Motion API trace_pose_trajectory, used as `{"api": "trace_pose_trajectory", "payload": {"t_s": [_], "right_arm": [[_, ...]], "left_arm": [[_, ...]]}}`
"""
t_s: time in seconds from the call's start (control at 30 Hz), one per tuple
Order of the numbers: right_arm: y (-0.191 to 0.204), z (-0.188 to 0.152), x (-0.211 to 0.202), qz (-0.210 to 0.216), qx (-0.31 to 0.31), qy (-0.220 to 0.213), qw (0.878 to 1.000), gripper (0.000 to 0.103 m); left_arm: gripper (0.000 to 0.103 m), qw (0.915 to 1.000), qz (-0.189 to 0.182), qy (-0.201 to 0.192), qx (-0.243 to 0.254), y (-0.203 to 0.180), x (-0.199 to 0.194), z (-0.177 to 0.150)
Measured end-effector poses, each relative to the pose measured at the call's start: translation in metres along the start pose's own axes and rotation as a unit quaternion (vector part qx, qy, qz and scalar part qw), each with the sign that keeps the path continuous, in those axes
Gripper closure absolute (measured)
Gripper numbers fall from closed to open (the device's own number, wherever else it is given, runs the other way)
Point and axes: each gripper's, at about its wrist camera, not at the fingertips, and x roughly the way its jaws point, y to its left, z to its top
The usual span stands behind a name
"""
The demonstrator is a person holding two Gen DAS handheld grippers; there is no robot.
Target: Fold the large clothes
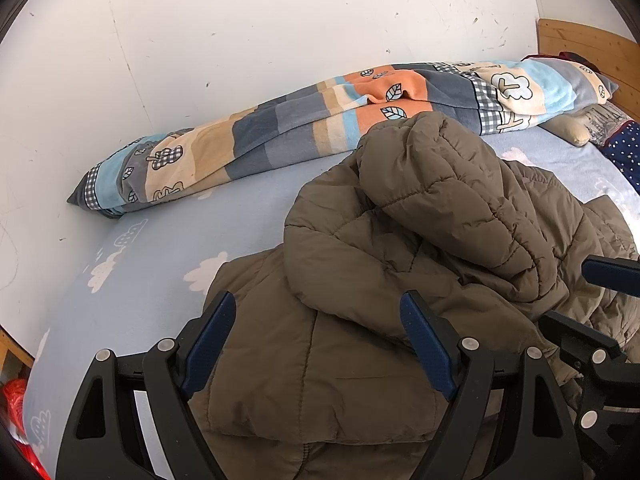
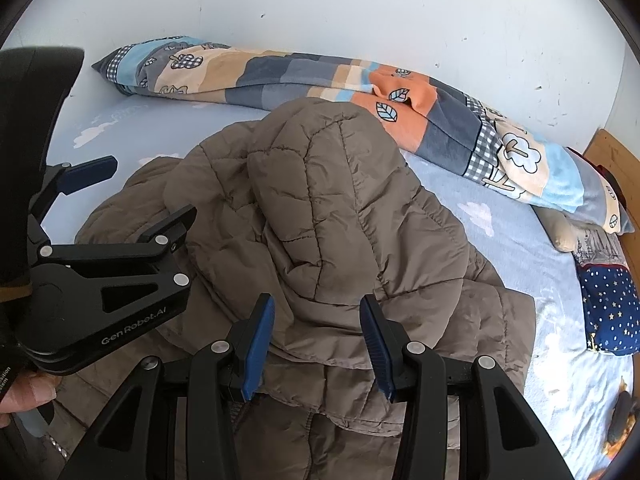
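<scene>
**Two claws poised over a jacket on the bed**

Nearest each lens are the black arms and blue pads of a claw, both hanging above a brown quilted jacket (image 1: 400, 248) that lies heaped in the middle of the bed (image 1: 152, 248), its hood bunched on top. The left claw (image 1: 320, 344) stands wide open over the jacket's near-left corner; its pads touch nothing that can be seen, and the fabric lies slack beneath them. The right claw (image 2: 316, 344) is parted about halfway, with a fold of the jacket at the base of the hood between its blue pads (image 2: 259, 344); whether the pads press the cloth cannot be told.

The left view alone shows something red (image 1: 14, 400) beside the bed's lower left edge, and only the tips of the right claw at its right edge. The right view alone shows the left claw from the side, its fingers spread over the jacket's far left part, with part of a hand (image 2: 24, 392) at the lower left corner. It also shows more of a navy star-print cushion (image 2: 610, 308) at the right.

Both views take in a patchwork blanket (image 1: 304, 120) rolled along the white wall (image 1: 240, 32), a wooden headboard (image 1: 588, 46) at the far right and the pale blue cloud-print sheet.
</scene>
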Motion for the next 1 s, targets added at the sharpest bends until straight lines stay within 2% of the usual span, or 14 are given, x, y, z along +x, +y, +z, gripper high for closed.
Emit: {"api": "trace_pose_trajectory", "payload": {"t_s": [0.27, 0.43, 0.57, 0.73, 1.0], "right_arm": [[-0.017, 0.006, -0.01, 0.013, 0.038, -0.022, 0.999, 0.055], [-0.019, 0.004, -0.002, 0.038, 0.055, -0.009, 0.998, 0.055], [-0.015, 0.001, 0.01, 0.063, 0.063, 0.012, 0.996, 0.055], [-0.012, -0.009, 0.028, 0.077, 0.07, 0.045, 0.993, 0.055], [-0.013, -0.017, 0.042, 0.08, 0.071, 0.071, 0.992, 0.055]], "left_arm": [[0.02, 1.0, 0.005, -0.006, -0.001, 0.003, -0.002, 0.002], [0.019, 0.9996, 0.021, -0.017, -0.004, 0.006, -0.006, 0.004], [0.02, 0.9993, 0.018, -0.021, -0.026, 0.015, -0.008, 0.007], [0.02, 0.9972, -0.014, 0.017, -0.071, 0.032, 0.002, 0.006], [0.02, 0.9927, -0.021, 0.046, -0.11, 0.047, 0.014, 0.001]]}}
